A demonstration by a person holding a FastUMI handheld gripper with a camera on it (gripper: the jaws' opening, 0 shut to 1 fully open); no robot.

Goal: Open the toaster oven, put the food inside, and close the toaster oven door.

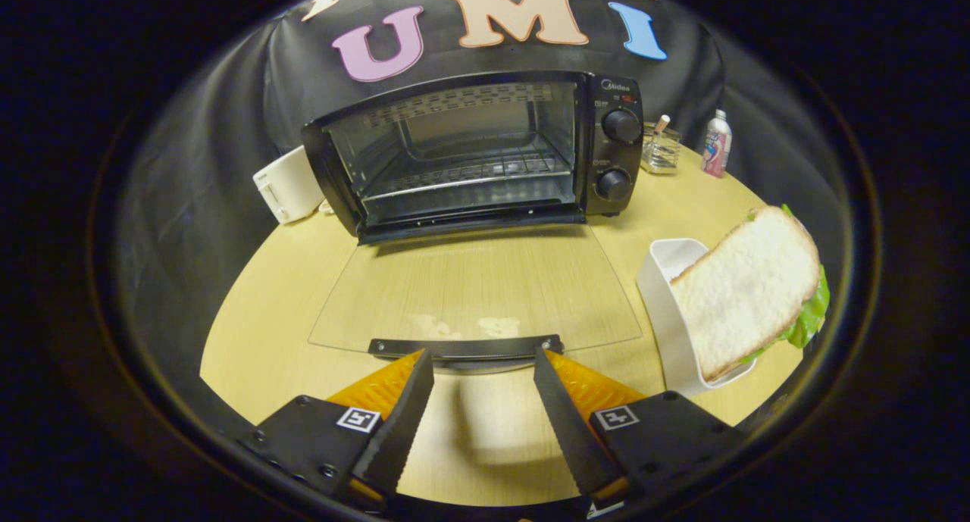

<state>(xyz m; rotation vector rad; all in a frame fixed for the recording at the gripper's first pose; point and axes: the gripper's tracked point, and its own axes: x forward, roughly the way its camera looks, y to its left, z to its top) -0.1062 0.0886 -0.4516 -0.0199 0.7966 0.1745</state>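
toaster oven (485,151) at back, glass door (477,291) folded flat on table (265,340) | gripper (483,367) spread wide, empty, fingertips just short of door handle (466,348) | sandwich (746,295) propped in white holder (667,310) to right | opening looks done; next swing right, grasp sandwich

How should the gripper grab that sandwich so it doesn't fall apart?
Judging by its pose, pinch the sandwich across both bread faces near its raised upper edge, coming from above. It leans upright in the white holder, so that edge is free. The gripper is open now.
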